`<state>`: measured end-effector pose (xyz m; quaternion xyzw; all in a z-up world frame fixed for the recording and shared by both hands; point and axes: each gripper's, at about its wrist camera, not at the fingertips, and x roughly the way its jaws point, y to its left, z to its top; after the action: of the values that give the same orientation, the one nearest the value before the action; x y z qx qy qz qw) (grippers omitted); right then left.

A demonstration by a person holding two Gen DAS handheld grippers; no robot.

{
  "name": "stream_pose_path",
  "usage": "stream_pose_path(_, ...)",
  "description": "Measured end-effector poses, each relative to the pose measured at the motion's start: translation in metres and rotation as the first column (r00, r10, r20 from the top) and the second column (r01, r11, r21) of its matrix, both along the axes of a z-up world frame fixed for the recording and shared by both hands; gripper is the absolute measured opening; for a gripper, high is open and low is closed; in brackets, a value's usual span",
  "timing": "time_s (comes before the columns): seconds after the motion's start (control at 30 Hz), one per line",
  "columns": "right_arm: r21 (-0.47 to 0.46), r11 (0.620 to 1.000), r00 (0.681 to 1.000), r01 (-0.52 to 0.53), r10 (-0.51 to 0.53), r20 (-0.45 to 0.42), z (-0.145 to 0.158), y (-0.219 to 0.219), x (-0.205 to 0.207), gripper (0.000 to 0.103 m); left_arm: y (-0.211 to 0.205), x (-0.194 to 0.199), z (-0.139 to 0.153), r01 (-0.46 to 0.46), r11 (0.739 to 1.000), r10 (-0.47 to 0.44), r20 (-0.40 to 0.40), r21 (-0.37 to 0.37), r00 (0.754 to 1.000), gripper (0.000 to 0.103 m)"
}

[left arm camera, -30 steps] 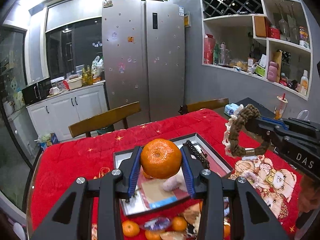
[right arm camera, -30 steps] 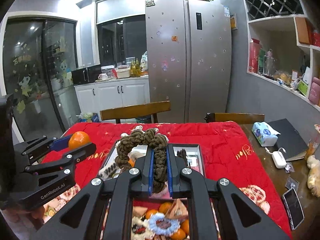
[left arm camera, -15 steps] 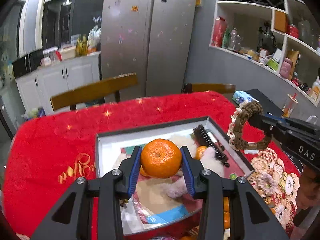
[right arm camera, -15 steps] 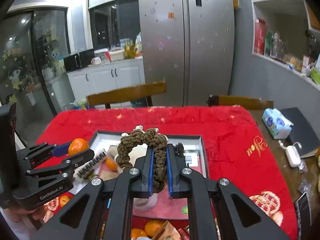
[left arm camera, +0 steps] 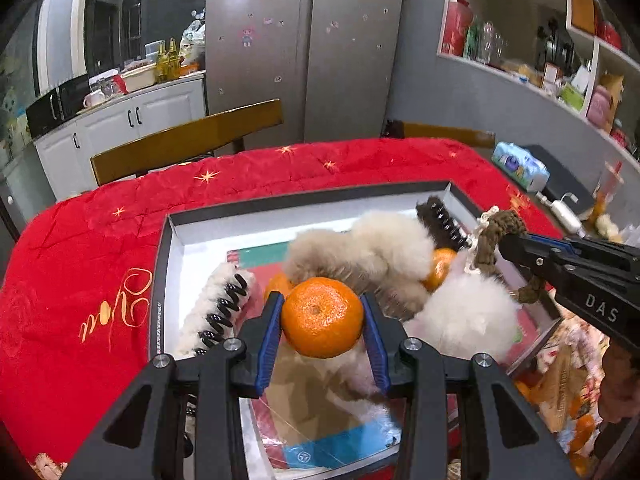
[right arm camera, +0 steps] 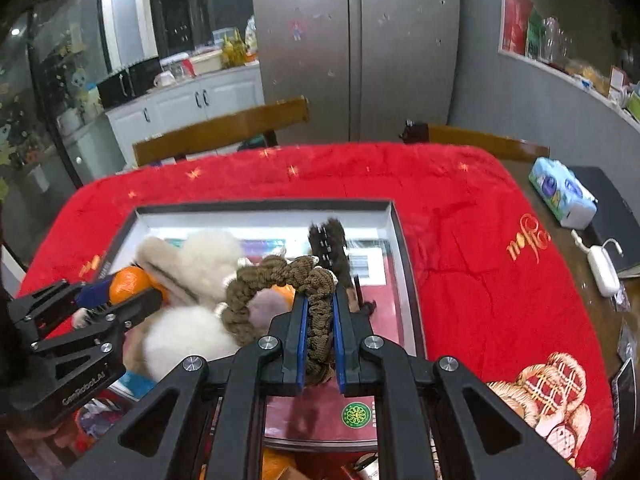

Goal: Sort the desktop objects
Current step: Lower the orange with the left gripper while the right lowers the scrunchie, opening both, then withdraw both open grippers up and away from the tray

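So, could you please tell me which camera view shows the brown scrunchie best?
The right wrist view: the brown scrunchie arches there in full, pinched in the right gripper. In the left wrist view it sits small at the right edge, partly hidden behind that gripper.

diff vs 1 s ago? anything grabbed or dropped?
Both tongs came down and forward over the tray; it now fills both views. Nothing grabbed or dropped: left tongs still clamp the orange, right tongs still pinch the brown scrunchie. Tray contents look unmoved.
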<state>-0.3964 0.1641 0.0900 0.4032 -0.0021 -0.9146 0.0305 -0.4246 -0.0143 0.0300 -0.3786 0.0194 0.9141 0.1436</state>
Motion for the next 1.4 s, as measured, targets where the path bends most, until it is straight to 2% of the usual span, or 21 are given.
stream_pose_path(0.17, 0.003, 1.0, 1.0, -0.004, 0.004, 0.026, -0.01, 0.002, -0.002, 0.011, 0.006, -0.001, -0.003, 0.008, 1.0, -0.008, 0.002, -0.019, 1.0, 0.04)
stream_pose_path(0.33, -0.003, 1.0, 0.999, -0.007, 0.007, 0.039, -0.011, 0.002, -0.002, 0.012, 0.002, -0.004, -0.006, 0.01, 1.0, -0.01, 0.025, -0.002, 1.0, 0.04)
stream_pose_path(0.67, -0.026, 1.0, 0.999, -0.011, 0.013, 0.048, -0.01, 0.003, -0.003, 0.017, 0.001, -0.008, -0.008, -0.011, 1.0, 0.012, 0.044, -0.024, 0.999, 0.04)
stream_pose_path(0.77, 0.002, 1.0, 1.0, -0.01, 0.01, 0.015, -0.006, 0.0, -0.001, 0.029, 0.0, -0.009, -0.007, -0.025, 0.999, 0.027, 0.05, -0.038, 0.998, 0.04)
stream_pose_path(0.8, 0.007, 1.0, 1.0, -0.007, 0.007, 0.005, -0.004, 0.0, 0.0, 0.036, 0.001, -0.008, -0.007, -0.028, 0.999, 0.03, 0.048, -0.046, 0.998, 0.04)
stream_pose_path(0.83, 0.008, 1.0, 1.0, -0.008, 0.008, -0.001, -0.003, 0.0, 0.001, 0.042, 0.0, -0.008, -0.006, -0.032, 0.998, 0.034, 0.044, -0.053, 0.998, 0.045)
stream_pose_path(0.87, 0.007, 1.0, 1.0, -0.011, 0.011, -0.006, -0.001, 0.0, 0.001, 0.045, 0.0, -0.008, -0.005, -0.04, 0.997, 0.043, 0.039, -0.062, 0.998, 0.051)
stream_pose_path(0.93, 0.003, 1.0, 1.0, -0.012, 0.012, -0.019, 0.003, 0.002, 0.002, 0.064, 0.0, -0.005, -0.001, -0.046, 0.997, 0.048, 0.022, -0.067, 0.999, 0.089)
stream_pose_path(0.97, -0.001, 1.0, 1.0, -0.011, 0.011, -0.027, 0.005, 0.003, 0.003, 0.07, 0.0, -0.002, 0.002, -0.049, 0.997, 0.05, 0.008, -0.064, 0.999, 0.097)
stream_pose_path(1.0, -0.005, 1.0, 0.999, -0.011, 0.01, -0.033, 0.007, 0.003, 0.004, 0.081, -0.001, 0.0, 0.006, -0.055, 0.997, 0.055, -0.007, -0.058, 0.998, 0.103)
stream_pose_path(1.03, -0.011, 1.0, 0.999, -0.011, 0.01, -0.041, 0.009, 0.004, 0.005, 0.089, -0.001, 0.001, 0.009, -0.054, 0.997, 0.053, -0.017, -0.053, 0.998, 0.103)
stream_pose_path(1.13, -0.024, 1.0, 0.998, -0.009, 0.008, -0.068, 0.015, 0.007, 0.007, 0.102, -0.002, 0.004, 0.015, -0.055, 0.997, 0.053, -0.034, -0.053, 0.998, 0.103)
stream_pose_path(1.4, -0.033, 0.999, 0.996, -0.013, 0.01, -0.093, 0.027, 0.007, 0.011, 0.103, -0.005, 0.008, 0.029, -0.059, 0.998, 0.058, -0.055, -0.034, 0.997, 0.103)
